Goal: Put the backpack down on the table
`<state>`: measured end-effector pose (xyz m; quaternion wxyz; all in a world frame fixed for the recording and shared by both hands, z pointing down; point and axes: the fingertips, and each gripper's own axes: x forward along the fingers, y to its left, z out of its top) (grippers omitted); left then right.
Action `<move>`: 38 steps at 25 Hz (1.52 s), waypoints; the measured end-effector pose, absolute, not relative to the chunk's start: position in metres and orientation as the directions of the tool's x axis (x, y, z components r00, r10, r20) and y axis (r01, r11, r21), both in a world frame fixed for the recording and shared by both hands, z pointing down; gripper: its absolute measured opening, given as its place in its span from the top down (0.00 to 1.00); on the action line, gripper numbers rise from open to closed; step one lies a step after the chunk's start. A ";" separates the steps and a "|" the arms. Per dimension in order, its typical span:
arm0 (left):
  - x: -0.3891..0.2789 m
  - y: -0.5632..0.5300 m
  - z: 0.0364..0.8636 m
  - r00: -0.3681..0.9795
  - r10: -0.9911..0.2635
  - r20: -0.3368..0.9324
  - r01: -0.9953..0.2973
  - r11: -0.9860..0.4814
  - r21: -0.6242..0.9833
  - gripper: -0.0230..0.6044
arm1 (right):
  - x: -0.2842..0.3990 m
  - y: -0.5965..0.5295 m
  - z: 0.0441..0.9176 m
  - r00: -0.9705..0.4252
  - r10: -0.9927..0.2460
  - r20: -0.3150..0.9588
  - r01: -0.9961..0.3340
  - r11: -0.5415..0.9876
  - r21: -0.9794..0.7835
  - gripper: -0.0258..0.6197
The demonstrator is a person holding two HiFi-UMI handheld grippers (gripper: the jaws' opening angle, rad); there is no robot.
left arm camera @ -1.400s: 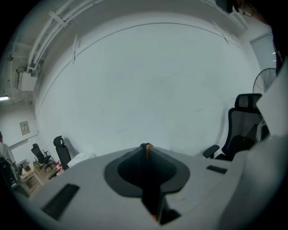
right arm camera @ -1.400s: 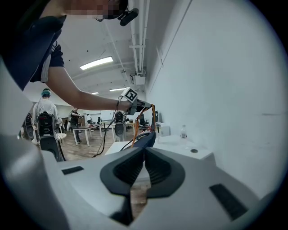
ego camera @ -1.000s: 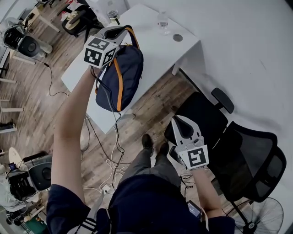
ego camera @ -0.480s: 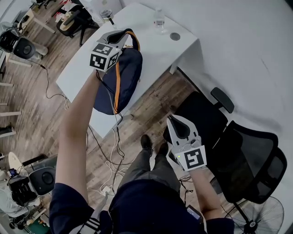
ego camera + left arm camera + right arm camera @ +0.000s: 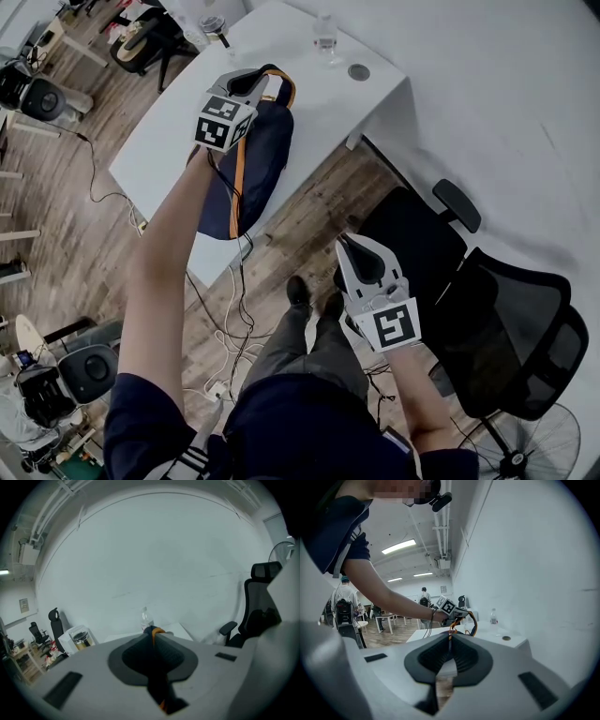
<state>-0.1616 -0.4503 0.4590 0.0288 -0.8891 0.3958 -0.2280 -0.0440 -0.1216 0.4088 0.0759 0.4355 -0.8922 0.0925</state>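
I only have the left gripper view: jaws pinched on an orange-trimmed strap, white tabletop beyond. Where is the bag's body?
Observer: In the head view the backpack hangs below the left gripper, over the white table, with its lower end toward the table's near edge.
Operator: Is it resting on the top yet?
Observer: From above, the whole bag falls inside the table's outline. I can't judge contact from that angle.
Operator: And my other hand?
Observer: The right gripper has its jaws together with nothing between them. It is off the table, over the wood floor beside the black office chair.
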 end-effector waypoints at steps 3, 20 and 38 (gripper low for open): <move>-0.162 -0.452 0.470 0.571 -0.723 0.390 -0.691 -0.679 -0.248 0.89 | -0.044 -0.121 0.411 -0.606 -0.764 0.219 -0.794 0.599 -0.106 0.93; -0.181 -0.460 0.537 0.452 -0.724 0.520 -0.704 -0.648 -0.290 0.84 | -0.035 -0.112 0.433 -0.599 -0.756 0.264 -0.797 0.593 -0.110 0.93; -0.205 -0.450 0.530 0.381 -0.771 0.510 -0.715 -0.596 -0.366 0.75 | -0.039 -0.107 0.439 -0.615 -0.737 0.279 -0.783 0.612 -0.111 0.93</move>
